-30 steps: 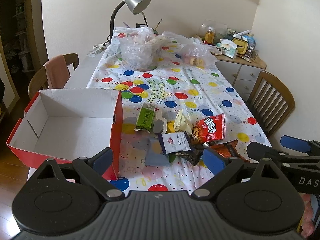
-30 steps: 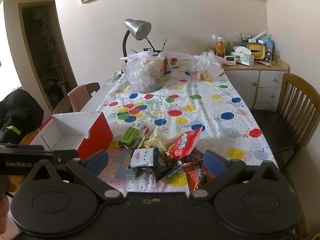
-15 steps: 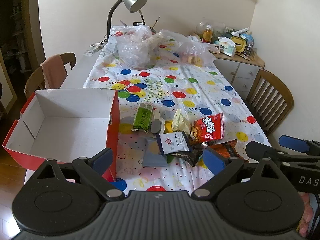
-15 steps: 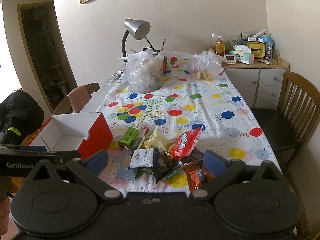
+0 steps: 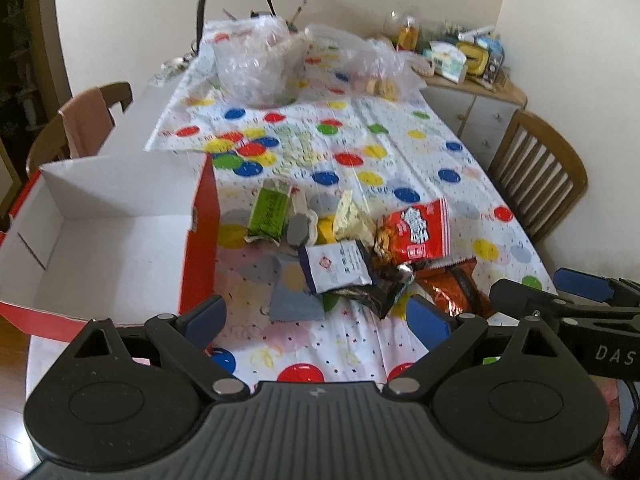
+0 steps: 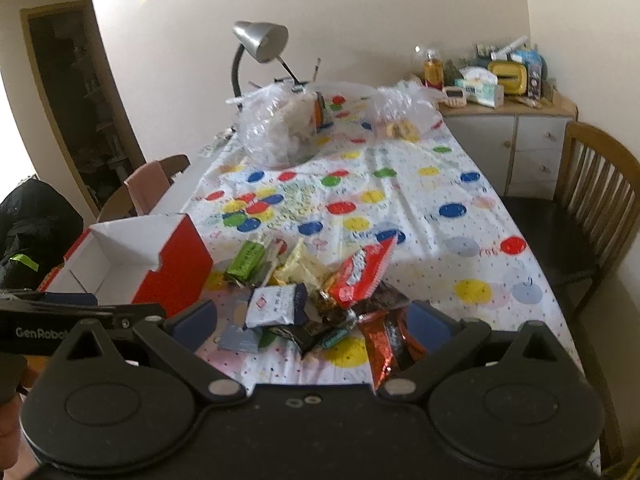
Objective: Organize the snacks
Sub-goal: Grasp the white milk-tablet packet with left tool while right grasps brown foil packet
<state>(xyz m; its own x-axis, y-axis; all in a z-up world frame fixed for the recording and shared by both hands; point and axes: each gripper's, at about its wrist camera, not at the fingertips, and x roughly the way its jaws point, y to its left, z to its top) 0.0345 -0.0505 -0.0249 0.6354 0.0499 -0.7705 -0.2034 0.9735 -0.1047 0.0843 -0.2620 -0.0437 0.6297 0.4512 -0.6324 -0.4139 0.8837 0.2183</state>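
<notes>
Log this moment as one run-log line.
left gripper: open, empty | right gripper: open, empty | snacks: piled on table | box: empty

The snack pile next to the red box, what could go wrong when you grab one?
The crinkly snack packets overlap in a heap, so the open left gripper might pinch two at once or drag neighbours along. The red cardboard box with white inside overhangs the table's near-left edge, so a bump could perhaps tip it.
</notes>
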